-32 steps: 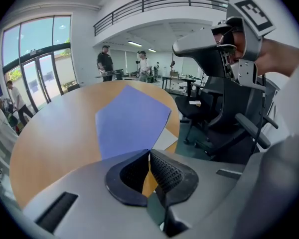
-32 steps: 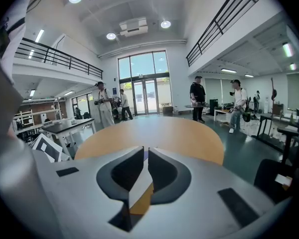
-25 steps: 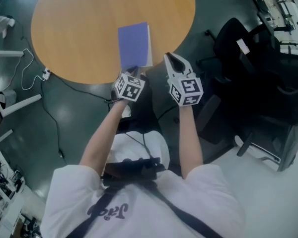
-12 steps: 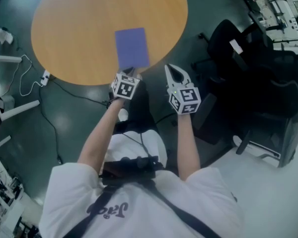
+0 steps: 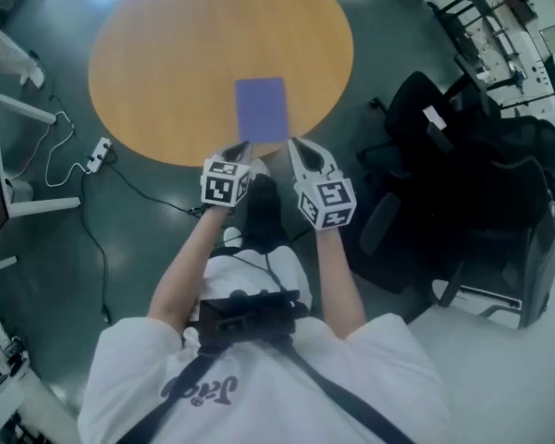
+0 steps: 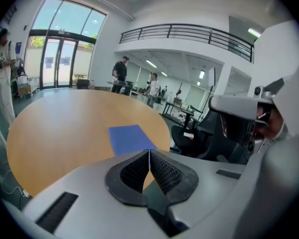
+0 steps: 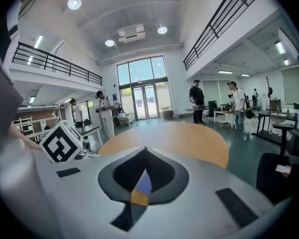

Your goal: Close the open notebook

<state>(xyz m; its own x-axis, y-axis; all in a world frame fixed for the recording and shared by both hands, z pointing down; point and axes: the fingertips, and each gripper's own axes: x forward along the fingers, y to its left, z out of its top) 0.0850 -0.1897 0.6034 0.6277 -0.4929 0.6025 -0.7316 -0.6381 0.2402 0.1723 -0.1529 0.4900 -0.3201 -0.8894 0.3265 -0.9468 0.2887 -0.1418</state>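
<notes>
Where the round wooden table (image 5: 166, 54) curves toward me, the notebook (image 5: 261, 109) lies flat and shut, blue cover up, just in from the rim. My left claw (image 5: 241, 147) noses up to its near left corner and my right claw (image 5: 294, 146) to its near right corner, so the book sits just ahead of both and between them. From the head view I cannot tell whether either tip touches the cover or merely hangs over the table's edge. In the left gripper view the notebook (image 6: 129, 137) shows beyond my left claw (image 6: 149, 156), its near edge cut off behind the ribbed pads (image 6: 166, 173). In the right gripper view only a sliver of blue notebook (image 7: 145, 183) and a bit of orange table (image 7: 139, 198) show through the hollow below the tips of my right claw (image 7: 145, 151). Both claws are pressed together at the tips, each pinching nothing.
</notes>
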